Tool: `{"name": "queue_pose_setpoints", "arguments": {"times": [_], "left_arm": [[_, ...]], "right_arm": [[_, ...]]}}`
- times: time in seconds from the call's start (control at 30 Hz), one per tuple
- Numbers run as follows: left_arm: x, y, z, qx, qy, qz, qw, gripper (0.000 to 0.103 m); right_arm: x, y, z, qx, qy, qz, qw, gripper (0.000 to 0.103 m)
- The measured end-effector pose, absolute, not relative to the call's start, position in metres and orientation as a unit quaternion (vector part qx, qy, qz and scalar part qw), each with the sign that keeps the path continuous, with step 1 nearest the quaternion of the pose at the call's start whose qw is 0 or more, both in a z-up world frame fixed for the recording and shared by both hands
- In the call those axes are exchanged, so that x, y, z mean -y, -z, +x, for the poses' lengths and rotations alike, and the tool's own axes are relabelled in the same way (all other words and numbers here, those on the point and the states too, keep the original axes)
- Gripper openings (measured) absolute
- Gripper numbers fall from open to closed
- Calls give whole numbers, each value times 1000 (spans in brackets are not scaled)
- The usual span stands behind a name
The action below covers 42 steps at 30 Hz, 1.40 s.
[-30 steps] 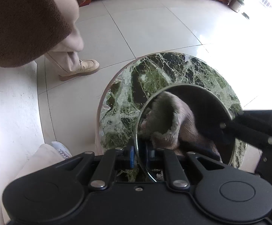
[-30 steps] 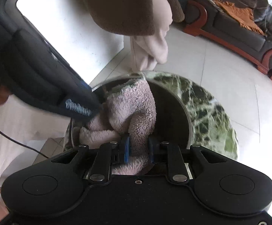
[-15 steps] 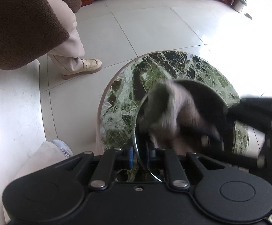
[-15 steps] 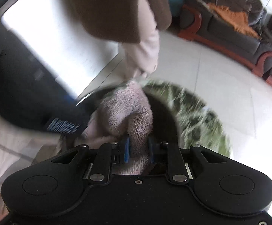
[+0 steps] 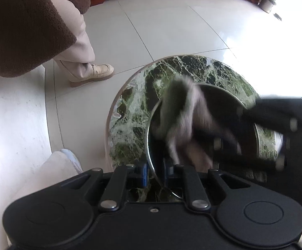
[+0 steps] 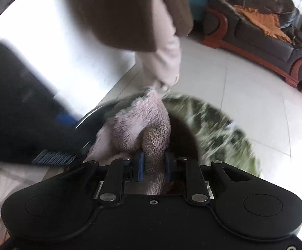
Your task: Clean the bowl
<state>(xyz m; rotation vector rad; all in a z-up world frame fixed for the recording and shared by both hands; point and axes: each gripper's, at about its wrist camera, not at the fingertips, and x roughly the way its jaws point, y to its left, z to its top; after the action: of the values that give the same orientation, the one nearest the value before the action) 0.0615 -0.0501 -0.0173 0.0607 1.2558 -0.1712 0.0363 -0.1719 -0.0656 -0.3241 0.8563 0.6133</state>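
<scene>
Bowl (image 5: 230, 102) rim clamped by left tool (image 5: 155, 171), towel (image 6: 142, 125) pinched in right tool (image 6: 152, 164), now swept further toward the desk (image 5: 130, 112) edge.

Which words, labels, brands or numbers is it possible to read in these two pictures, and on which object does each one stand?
No text can be read in either view.
Left hand-held gripper: a blue patch with pale marks on its finger, too blurred to read in the right wrist view.
Bowl, towel, marble table, right hand-held gripper: no label or print visible.
</scene>
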Motion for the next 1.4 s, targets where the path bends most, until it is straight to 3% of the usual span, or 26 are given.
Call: {"name": "queue_pose_setpoints", "arguments": {"times": [0.1,0.17,0.27,0.7,0.8,0.97,1.13,1.23,1.4], "left_arm": [[43,16,64,-589,75,3,804,13],[39,14,64,-586,73,-6,807,13],[35,9,65,-576,74,-4,814,13],[32,15,74,-583,115,10,804,13],[31,19,78,-589,116,0,800,13],[29,23,81,-591,112,-12,799,13],[27,23,83,-590,112,-17,799,13],[28,24,84,-590,110,-17,799,13],[30,24,83,-589,109,-17,800,13]], "right_arm": [[178,60,36,-408,-298,-148,850,25],[182,54,30,-404,-299,-143,853,36],[189,37,15,-376,-291,-140,869,44],[131,62,20,-317,-393,-346,791,43],[124,71,31,-324,-405,-360,775,44],[130,74,51,-375,-384,-292,792,50],[144,74,50,-411,-345,-242,808,44],[146,73,48,-426,-334,-217,812,31],[146,64,52,-432,-342,-189,813,19]]}}
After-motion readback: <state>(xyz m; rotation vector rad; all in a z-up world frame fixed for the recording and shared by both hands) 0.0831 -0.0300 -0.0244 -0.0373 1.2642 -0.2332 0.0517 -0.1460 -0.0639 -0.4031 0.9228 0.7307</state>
